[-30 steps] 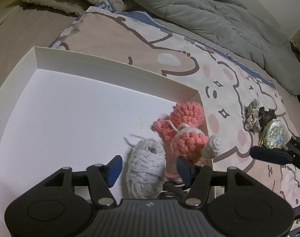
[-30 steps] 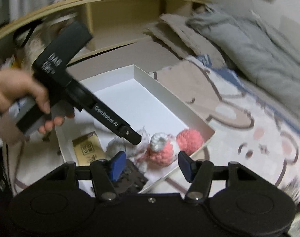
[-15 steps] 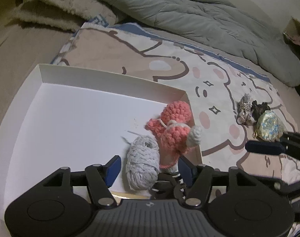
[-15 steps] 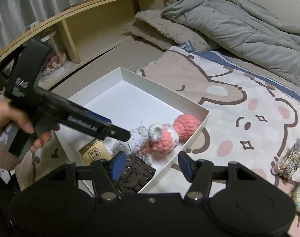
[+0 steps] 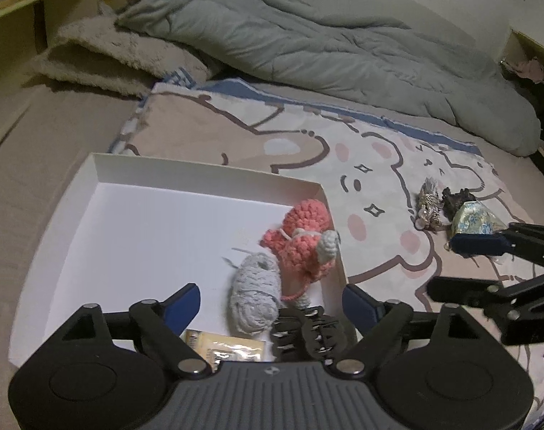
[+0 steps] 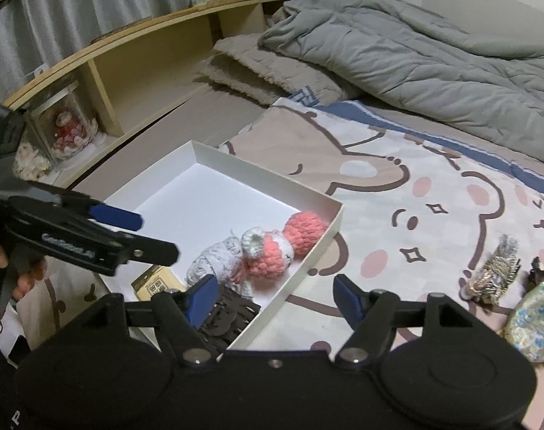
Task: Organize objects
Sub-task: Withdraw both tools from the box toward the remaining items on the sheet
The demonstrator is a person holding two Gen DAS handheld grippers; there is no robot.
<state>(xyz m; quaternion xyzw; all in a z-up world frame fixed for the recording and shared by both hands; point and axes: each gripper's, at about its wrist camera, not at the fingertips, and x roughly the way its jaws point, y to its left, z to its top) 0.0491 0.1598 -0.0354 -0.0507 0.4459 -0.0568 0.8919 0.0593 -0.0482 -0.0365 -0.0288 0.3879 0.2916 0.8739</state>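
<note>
Crochet toys in white box [image 5: 207, 175], both tongs apart and empty
Left gripper [image 5: 272, 302] and right gripper [image 6: 273, 297], jaws just opening, hide the box's near edge; pink doll [image 5: 300, 240] and grey yarn [image 5: 254, 295] sit by its right wall, black hair claw [image 5: 307, 331] partly covered

Left gripper [image 5: 272, 299] lifted back from white box [image 5: 207, 175], jaws just opened wide, nothing between pads; black hair claw [image 5: 307, 329] and tan packet [image 5: 225, 349] now in its view. Right gripper [image 6: 273, 295] jaws also just opened, empty, view rolled level
</note>
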